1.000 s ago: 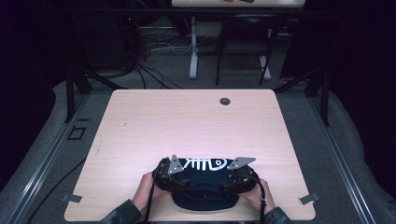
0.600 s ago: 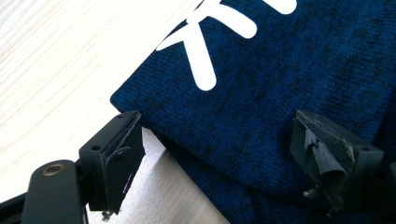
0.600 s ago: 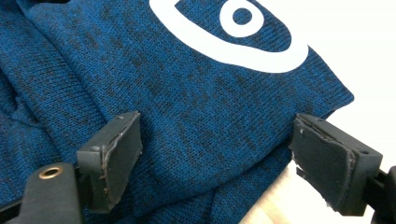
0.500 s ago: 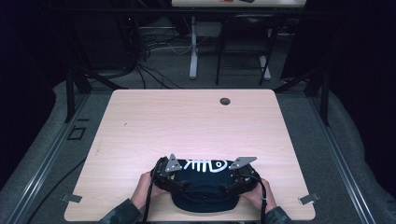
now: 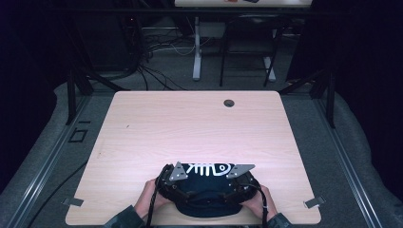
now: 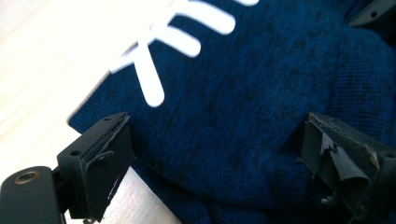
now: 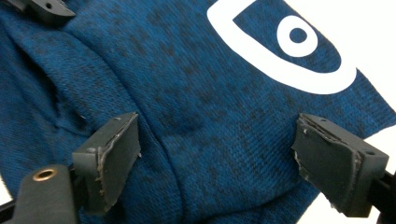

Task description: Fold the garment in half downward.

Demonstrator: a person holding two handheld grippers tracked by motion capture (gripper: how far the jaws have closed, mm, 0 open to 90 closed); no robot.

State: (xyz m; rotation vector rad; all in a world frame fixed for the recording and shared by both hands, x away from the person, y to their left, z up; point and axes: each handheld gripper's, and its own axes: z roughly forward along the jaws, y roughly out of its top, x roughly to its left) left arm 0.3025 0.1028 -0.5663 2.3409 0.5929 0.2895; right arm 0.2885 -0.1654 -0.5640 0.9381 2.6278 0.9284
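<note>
Wooden table (image 5: 199,128): blue knit garment (image 5: 206,190) under both grippers, left gripper (image 6: 215,154) and right gripper (image 7: 217,158), jaws just opened wide, nothing gripped.

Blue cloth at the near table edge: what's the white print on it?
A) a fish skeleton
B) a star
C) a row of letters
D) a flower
A: the high view shows the blue cloth bearing a white fish skeleton print, with ribs on a spine at one end and a head with a round eye at the other; the gripper views show those ribs and the eye up close.
</note>
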